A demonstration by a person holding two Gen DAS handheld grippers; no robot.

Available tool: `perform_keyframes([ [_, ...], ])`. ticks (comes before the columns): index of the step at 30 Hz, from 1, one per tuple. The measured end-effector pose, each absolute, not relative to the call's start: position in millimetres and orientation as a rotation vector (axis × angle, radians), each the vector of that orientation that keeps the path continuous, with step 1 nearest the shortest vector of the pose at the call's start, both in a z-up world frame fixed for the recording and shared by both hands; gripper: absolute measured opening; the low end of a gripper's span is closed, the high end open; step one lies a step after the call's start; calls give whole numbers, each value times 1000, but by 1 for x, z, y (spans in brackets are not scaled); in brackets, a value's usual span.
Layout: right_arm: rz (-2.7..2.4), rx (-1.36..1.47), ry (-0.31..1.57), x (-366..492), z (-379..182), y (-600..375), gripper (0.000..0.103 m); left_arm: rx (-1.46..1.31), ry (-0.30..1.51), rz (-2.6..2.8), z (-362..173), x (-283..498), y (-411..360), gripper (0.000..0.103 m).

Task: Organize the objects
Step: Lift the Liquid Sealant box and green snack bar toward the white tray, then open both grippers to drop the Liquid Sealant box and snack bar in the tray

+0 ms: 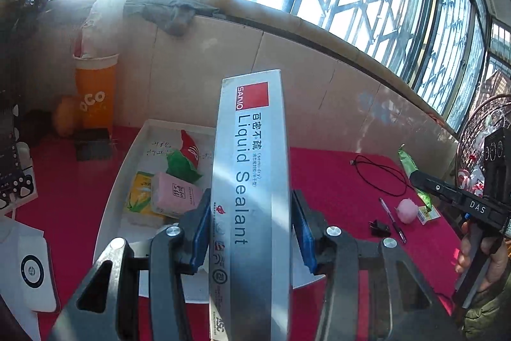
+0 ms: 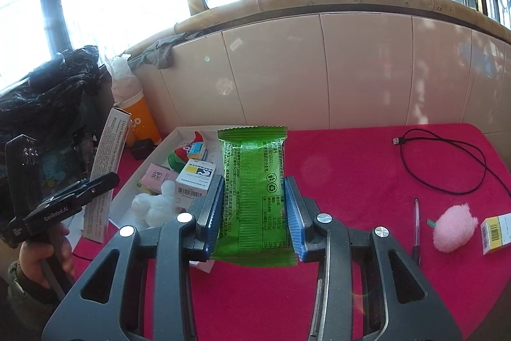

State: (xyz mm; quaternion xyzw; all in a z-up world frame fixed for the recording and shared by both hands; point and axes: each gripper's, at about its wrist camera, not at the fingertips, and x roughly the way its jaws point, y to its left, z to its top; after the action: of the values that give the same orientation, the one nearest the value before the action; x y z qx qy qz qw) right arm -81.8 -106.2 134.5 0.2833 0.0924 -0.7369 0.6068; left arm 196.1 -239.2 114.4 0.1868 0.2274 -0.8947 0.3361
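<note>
While the left gripper (image 1: 249,229) clamps a long grey sealant box (image 1: 252,181) between its blue pads, the right gripper (image 2: 254,210) is closed on a flat green snack packet (image 2: 254,190), both held up over a table under a red cloth (image 2: 351,168). Seen from the left wrist, the sealant box stands in the middle of the view, over the white tray (image 1: 115,181) and hiding its right part; seen from the right wrist, the same box hangs at the far left, tilted, beside the tray's left wall. Only the left wrist view shows a yellow packet (image 1: 140,190) in the tray next to a pink box (image 1: 174,195); only the right wrist view shows the white barcoded box (image 2: 194,181) and a white fluffy toy (image 2: 153,206) at the tray's near end. A red and green pouch (image 1: 188,155) lies farther back in the tray. On the cloth to the right lie a black cable (image 2: 447,162), a pen (image 2: 416,226), a pink fluffy ball (image 2: 453,227) and a small yellow box (image 2: 496,232) at the right edge. An orange cup (image 1: 95,95) stands behind the tray against the tiled wall (image 2: 351,69), with a black bag (image 2: 48,85) on the far left.
</note>
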Motion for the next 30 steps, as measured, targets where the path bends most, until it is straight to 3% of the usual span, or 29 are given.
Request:
perform_keyframes([
  [11, -1602, 705, 257, -59, 129, -161, 36, 453, 588, -2254, 120, 226, -272, 47],
  [19, -1608, 704, 387, -45, 111, -246, 36, 487, 654, -2264, 108, 206, -319, 47],
  [30, -1627, 854, 405, -63, 75, -330, 36, 582, 700, -2218, 84, 158, -362, 47],
])
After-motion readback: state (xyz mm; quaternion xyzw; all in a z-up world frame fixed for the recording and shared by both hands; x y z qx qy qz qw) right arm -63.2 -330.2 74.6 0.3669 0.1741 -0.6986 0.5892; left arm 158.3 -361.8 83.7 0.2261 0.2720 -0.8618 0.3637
